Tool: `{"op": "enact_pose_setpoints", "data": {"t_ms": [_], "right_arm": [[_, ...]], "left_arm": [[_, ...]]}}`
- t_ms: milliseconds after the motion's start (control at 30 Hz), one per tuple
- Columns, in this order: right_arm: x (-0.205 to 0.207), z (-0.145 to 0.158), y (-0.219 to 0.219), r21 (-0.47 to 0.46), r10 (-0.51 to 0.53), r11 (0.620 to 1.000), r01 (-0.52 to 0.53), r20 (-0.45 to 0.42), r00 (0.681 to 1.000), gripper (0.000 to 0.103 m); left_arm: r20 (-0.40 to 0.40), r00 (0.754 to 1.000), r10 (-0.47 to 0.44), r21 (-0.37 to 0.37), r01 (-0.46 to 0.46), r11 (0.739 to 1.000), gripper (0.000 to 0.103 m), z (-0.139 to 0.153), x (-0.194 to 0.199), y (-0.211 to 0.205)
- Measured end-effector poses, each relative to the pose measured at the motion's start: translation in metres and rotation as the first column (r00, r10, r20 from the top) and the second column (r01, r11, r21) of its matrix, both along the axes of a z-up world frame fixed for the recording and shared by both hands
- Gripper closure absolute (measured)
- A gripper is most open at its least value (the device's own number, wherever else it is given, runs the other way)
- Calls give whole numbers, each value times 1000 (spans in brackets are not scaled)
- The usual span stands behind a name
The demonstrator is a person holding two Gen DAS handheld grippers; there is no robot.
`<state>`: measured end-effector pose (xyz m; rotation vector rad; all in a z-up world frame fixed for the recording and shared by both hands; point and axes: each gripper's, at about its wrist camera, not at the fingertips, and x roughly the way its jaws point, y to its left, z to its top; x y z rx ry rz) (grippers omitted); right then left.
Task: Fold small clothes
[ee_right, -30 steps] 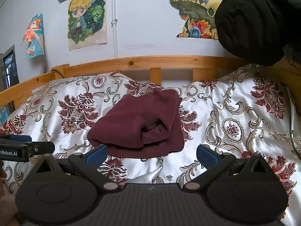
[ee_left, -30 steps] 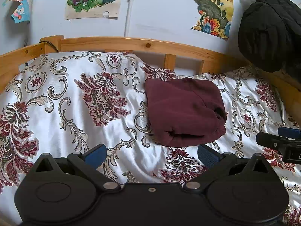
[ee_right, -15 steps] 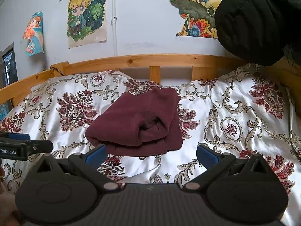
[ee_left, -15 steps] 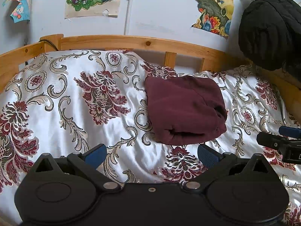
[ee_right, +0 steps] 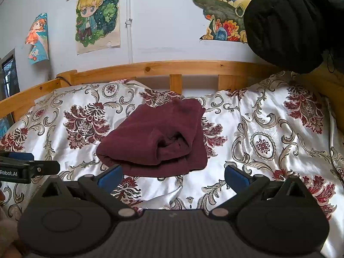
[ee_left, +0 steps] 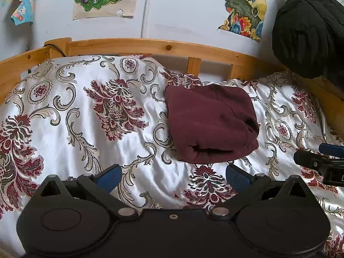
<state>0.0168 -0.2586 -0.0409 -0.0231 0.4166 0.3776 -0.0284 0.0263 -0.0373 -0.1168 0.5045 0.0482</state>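
Note:
A dark maroon garment (ee_left: 209, 122) lies folded into a compact bundle on the floral satin bedspread (ee_left: 86, 116), near the headboard. It also shows in the right wrist view (ee_right: 159, 142). My left gripper (ee_left: 173, 177) is open and empty, held short of the bundle's near edge. My right gripper (ee_right: 173, 176) is open and empty, also just short of the bundle. The right gripper's tip shows at the right edge of the left wrist view (ee_left: 318, 161); the left gripper's tip shows at the left edge of the right wrist view (ee_right: 30, 167).
A wooden bed rail (ee_left: 167, 48) runs behind the bedspread, in front of a wall with cartoon posters (ee_right: 97, 17). A black padded jacket (ee_left: 307, 28) hangs at the upper right, over the rail corner.
Both grippers have drifted slightly, so the bundle sits a little higher in each view. The garment has not moved and both grippers stay open.

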Motion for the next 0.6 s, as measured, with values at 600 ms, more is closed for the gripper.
{"op": "enact_pose_setpoints", "data": {"t_ms": [600], "right_arm": [[0, -2, -1, 0, -3, 1000, 3, -4, 1000, 0]], "left_arm": [[-5, 1000, -1, 0, 1, 1000, 1, 1, 0, 0]]}}
